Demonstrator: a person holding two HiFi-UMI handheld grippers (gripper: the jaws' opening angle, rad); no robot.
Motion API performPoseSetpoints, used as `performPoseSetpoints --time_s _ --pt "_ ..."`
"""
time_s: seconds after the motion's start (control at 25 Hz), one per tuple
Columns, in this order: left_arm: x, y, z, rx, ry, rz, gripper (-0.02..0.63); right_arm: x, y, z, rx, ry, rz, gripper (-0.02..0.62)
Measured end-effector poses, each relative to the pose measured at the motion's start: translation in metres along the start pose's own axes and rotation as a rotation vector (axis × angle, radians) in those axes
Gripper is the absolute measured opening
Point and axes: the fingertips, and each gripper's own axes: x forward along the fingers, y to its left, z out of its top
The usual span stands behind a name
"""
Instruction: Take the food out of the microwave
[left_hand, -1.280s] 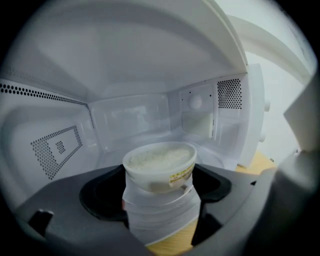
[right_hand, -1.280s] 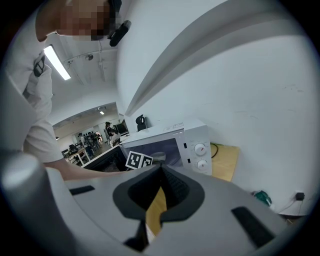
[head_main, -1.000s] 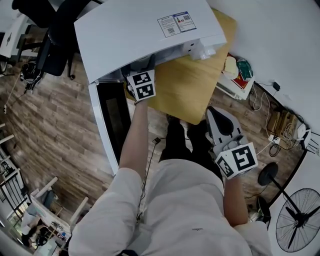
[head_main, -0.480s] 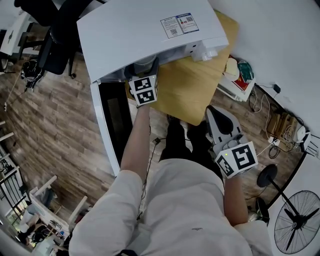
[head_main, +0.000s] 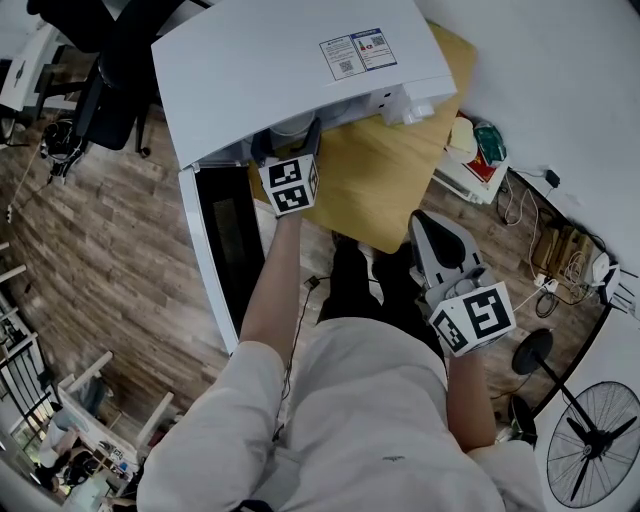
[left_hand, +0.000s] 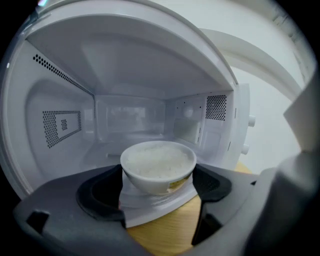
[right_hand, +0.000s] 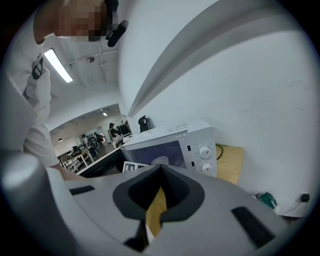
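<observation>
A white bowl of rice (left_hand: 157, 165) sits at the front lip of the open white microwave (left_hand: 130, 65), its base just above the floor's edge. My left gripper (left_hand: 157, 175) has one dark pad against each side of the bowl and is shut on it. From the head view the bowl's rim (head_main: 292, 127) peeks out under the microwave's top (head_main: 290, 70), with the left gripper (head_main: 288, 142) at the opening. My right gripper (head_main: 426, 224) hangs by the person's right side, shut and holding nothing. In its own view the right gripper (right_hand: 160, 167) points at the microwave (right_hand: 170, 145).
The microwave door (head_main: 222, 240) hangs open to the left. The microwave stands on a wooden table (head_main: 385, 180) against a white wall. Bags and cables (head_main: 480, 150) lie at the right, a floor fan (head_main: 595, 440) at the lower right, a dark chair (head_main: 110, 80) at the upper left.
The left gripper has drawn back a little toward the person and rolled slightly, and the bowl's rim has come out from under the microwave's top. The right gripper has not moved.
</observation>
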Motion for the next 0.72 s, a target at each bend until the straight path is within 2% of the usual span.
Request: performPoseSetpoints --time_s 0.24,0.72 --pt "-0.0003 -0.0050 0.0014 -0.039 -0.021 -0.008 0.420 -0.0024 -0.0033 0.0016 0.005 -0.004 -0.008 0.000" --pt "-0.0033 -0.0030 0.0016 -0.006 -0.027 0.051 0.419 -0.0094 -0.0053 -0.0008 0.010 -0.010 -0.028 0.000"
